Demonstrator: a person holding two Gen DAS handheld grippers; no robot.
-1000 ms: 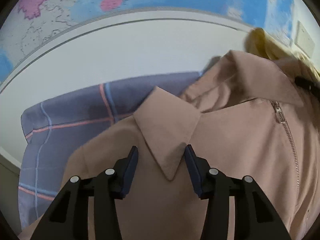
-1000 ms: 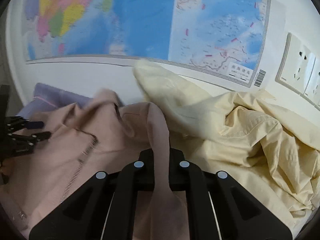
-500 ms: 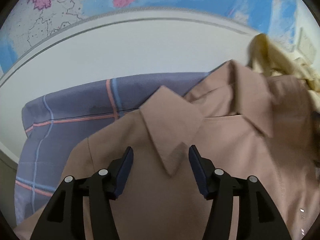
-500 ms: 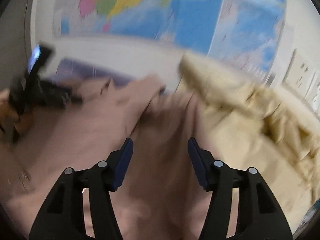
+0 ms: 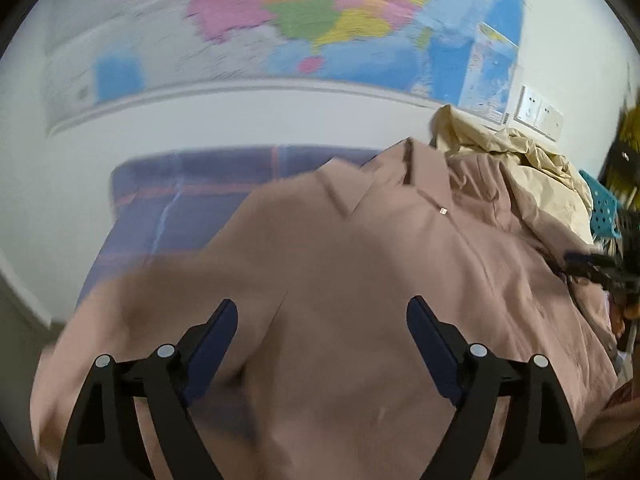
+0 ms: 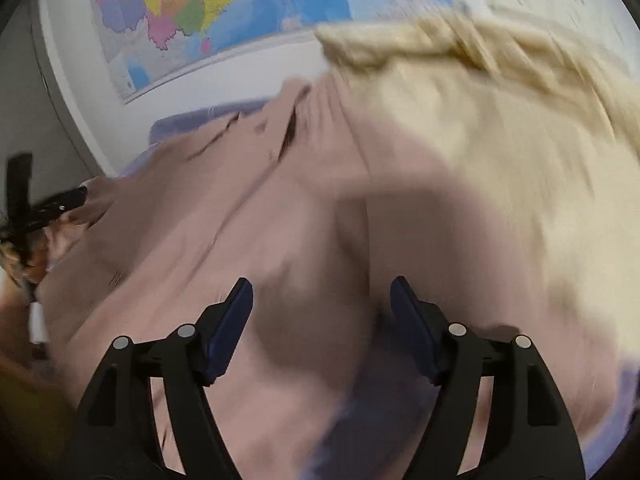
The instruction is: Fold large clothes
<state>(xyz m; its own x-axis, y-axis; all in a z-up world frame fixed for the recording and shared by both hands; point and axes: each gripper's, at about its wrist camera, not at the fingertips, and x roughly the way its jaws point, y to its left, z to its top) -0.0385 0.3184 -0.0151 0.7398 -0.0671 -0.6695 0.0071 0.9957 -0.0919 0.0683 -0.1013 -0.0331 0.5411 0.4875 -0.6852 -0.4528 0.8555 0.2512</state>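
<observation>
Jacket (image 5: 360, 280) tan, smooth woven, pointed collar; both claws agape.

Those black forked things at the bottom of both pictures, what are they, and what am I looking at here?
They are hand-held tools, not a robot: a person holds one two-finger gripper in each hand, and a wide-angle camera on each looks forward along its fingers.

One picture is from the left gripper, the other from the right gripper. Both stand open and hold nothing; the blue pads are wide apart.

Below them lies a tan jacket with its collar towards the wall. It rests on a purple checked cloth. A crumpled cream garment is heaped beside the jacket. A coloured map hangs on the wall.

The right picture is blurred, so fine detail there cannot be made out.
</observation>
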